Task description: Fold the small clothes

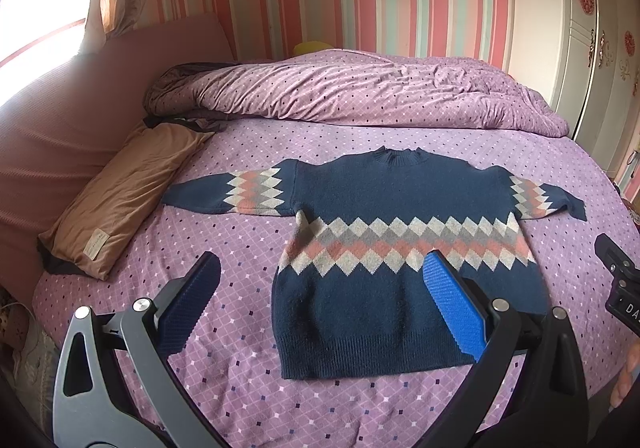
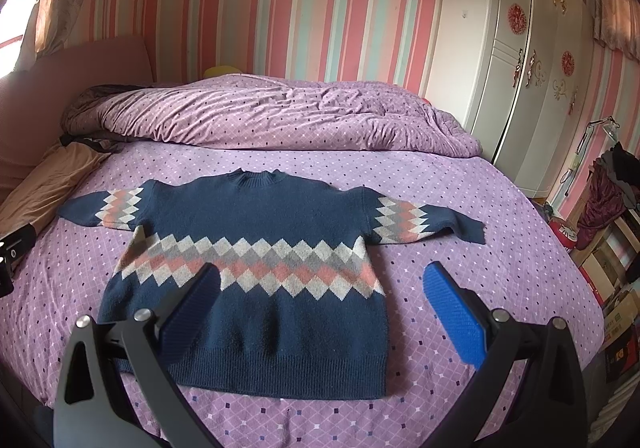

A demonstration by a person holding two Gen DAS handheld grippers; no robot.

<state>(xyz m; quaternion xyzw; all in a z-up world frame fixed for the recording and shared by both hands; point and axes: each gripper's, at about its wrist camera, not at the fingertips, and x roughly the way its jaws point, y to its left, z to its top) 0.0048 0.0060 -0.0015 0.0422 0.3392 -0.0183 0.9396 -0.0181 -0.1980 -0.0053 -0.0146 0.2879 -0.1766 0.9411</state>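
Lying flat beyond both wide-open, empty grippers, left (image 1: 322, 268) and right (image 2: 320, 276), the sweater (image 1: 400, 248) is judged soft and limp; sleeve cuffs should be pinched.

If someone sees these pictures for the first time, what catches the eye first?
First, the navy sweater with its diamond band, spread flat with both sleeves out in the middle of the purple dotted bed sheet. Then the rumpled quilt heaped behind it, against the pink striped wall. Both grippers hover open above the sweater's hem.
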